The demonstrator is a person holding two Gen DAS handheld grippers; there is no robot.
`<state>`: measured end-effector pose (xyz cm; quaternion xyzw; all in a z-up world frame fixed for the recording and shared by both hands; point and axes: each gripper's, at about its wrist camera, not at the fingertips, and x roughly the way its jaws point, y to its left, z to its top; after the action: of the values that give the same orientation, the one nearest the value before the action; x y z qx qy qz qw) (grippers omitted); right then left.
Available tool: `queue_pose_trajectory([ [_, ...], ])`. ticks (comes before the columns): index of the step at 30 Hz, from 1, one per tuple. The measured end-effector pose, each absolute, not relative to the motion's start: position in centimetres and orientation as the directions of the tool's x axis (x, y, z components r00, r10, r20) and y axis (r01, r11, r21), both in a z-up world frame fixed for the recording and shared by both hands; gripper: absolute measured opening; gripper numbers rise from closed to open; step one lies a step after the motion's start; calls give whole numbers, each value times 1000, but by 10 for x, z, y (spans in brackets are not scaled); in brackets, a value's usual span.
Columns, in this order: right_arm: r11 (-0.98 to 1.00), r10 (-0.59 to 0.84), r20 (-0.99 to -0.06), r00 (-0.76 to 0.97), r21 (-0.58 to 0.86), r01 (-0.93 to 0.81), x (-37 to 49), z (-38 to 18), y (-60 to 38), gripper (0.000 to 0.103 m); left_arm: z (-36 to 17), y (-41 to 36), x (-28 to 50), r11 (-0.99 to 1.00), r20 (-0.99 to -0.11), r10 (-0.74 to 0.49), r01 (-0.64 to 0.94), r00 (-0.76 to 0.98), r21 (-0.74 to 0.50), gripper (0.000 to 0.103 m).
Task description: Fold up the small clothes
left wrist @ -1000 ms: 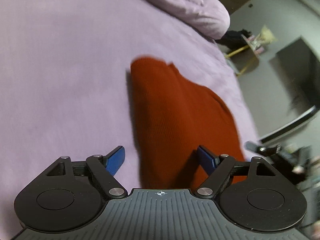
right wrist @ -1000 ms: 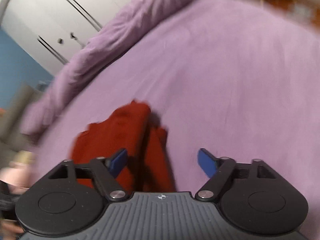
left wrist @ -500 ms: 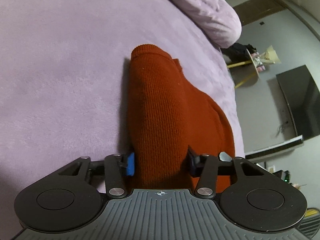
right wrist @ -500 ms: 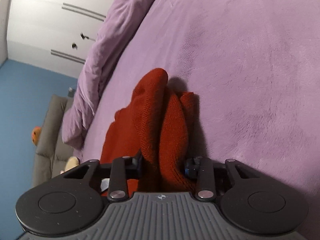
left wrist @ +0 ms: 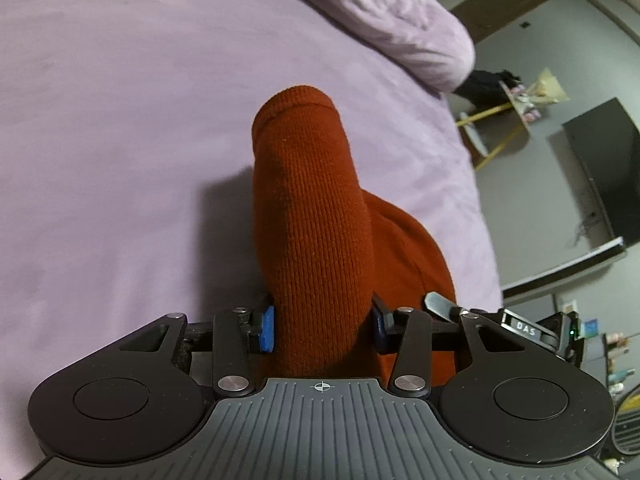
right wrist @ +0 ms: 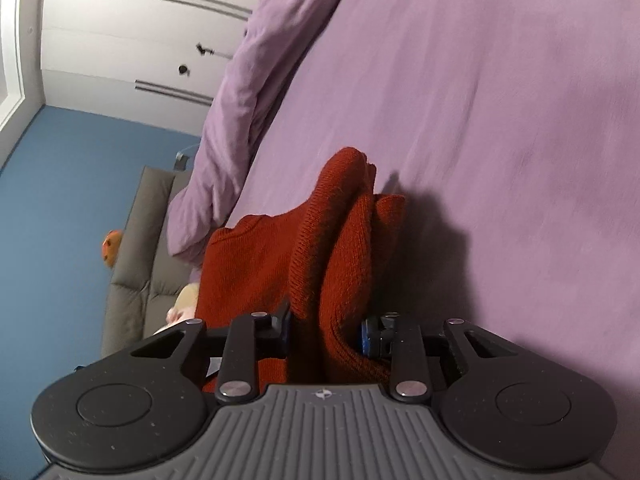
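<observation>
— Both tongs stood spread a moment ago with the rust-red knit garment [left wrist: 312, 220] lying flat ahead of them; now each has a bunch of it between its pads, and the cloth stands up off the purple bedspread [left wrist: 120, 120].

— So they're clamped?

— The left gripper [left wrist: 323, 326] is, yes: its blue pads press either side of a thick roll of the knit, which runs straight forward from the jaws and ends in a rounded hem. The right gripper [right wrist: 325, 330] has several gathered folds between its fingers and its jaws are closing further on them, pads already pressing the cloth.

— Where's the rest of the garment?

— In the right wrist view the body of it spreads off to the left of the tongs, toward the rumpled duvet [right wrist: 240, 80]. Under and to the right of the jaws there's only shadow on the bedspread, so I'd judge that edge is raised.

— How should the fold go from here?

— My guess is they're carrying one edge over. I'd keep both tongs level with each other so the edge stays straight, move them together, and lay the cloth down before letting go. The right bunch looks uneven, so it may drop crooked.
</observation>
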<state>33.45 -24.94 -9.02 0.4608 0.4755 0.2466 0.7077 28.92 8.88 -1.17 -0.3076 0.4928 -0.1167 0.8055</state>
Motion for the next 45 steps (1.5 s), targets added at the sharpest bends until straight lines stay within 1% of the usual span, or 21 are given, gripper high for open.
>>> queue_pose_trajectory([
  [5, 449, 811, -466, 353, 883, 133, 309, -100, -213, 28, -31, 116, 256, 801, -769, -423, -200, 480, -565, 51],
  [7, 478, 793, -495, 354, 867, 142, 300, -101, -203, 29, -41, 117, 249, 826, -800, -355, -240, 483, -511, 60],
  [8, 511, 768, -523, 369, 848, 137, 298, -97, -201, 30, -43, 117, 243, 845, -811, -310, -246, 496, -474, 61],
  [9, 534, 748, -545, 379, 833, 144, 295, -93, -200, 35, -42, 117, 235, 853, -807, -282, -250, 519, -458, 60],
  [12, 614, 647, -621, 443, 768, 181, 275, -75, -206, 40, -32, 119, 195, 832, -746, -281, -235, 603, -503, 61],
  [16, 676, 579, -631, 517, 726, 128, 221, -53, -215, 43, -33, 115, 138, 799, -716, -294, -249, 633, -548, 61],
  [20, 644, 574, -623, 532, 744, 177, 168, -56, -221, 44, -54, 114, 100, 668, -672, -414, -297, 614, -683, 60],
  [23, 577, 624, -587, 516, 791, 203, 154, -70, -221, 43, -70, 116, 99, 537, -603, -478, -331, 639, -776, 59],
  [26, 455, 684, -491, 540, 865, 210, 158, -77, -211, 42, -81, 115, 108, 442, -549, -472, -354, 689, -824, 59],
  [27, 464, 675, -500, 544, 860, 215, 161, -76, -204, 40, -84, 116, 110, 429, -549, -459, -367, 699, -826, 59],
  [29, 550, 624, -578, 526, 803, 229, 164, -72, -189, 21, -91, 116, 116, 391, -550, -441, -400, 709, -829, 59],
  [31, 587, 597, -616, 515, 772, 244, 166, -70, -181, 12, -97, 117, 122, 338, -538, -444, -422, 717, -841, 59],
  [32, 558, 612, -595, 522, 792, 248, 165, -70, -181, 11, -98, 119, 120, 313, -523, -442, -421, 729, -851, 59],
  [34, 376, 694, -458, 555, 889, 263, 156, -79, -190, 7, -99, 123, 119, 270, -492, -437, -411, 753, -870, 57],
  [36, 121, 738, -289, 610, 946, 302, 148, -96, -202, 7, -100, 126, 116, 245, -484, -413, -417, 772, -875, 53],
  [37, 62, 731, -254, 633, 949, 309, 145, -101, -207, 7, -100, 128, 115, 232, -479, -404, -419, 779, -878, 51],
  [38, 71, 720, -270, 640, 945, 319, 144, -103, -211, 7, -100, 130, 112, 228, -479, -398, -422, 782, -877, 51],
  [39, 130, 710, -321, 627, 934, 331, 144, -102, -210, 7, -99, 131, 112, 238, -488, -392, -427, 779, -872, 50],
  [42, 441, 649, -541, 535, 840, 315, 148, -94, -201, 7, -93, 132, 116, 310, -533, -386, -438, 753, -844, 49],
  [44, 583, 611, -596, 522, 784, 212, 149, -80, -193, 9, -85, 134, 117, 371, -557, -383, -430, 737, -823, 49],
  [45, 630, 599, -609, 520, 759, 163, 148, -72, -192, 15, -81, 135, 116, 405, -572, -376, -426, 729, -809, 50],
])
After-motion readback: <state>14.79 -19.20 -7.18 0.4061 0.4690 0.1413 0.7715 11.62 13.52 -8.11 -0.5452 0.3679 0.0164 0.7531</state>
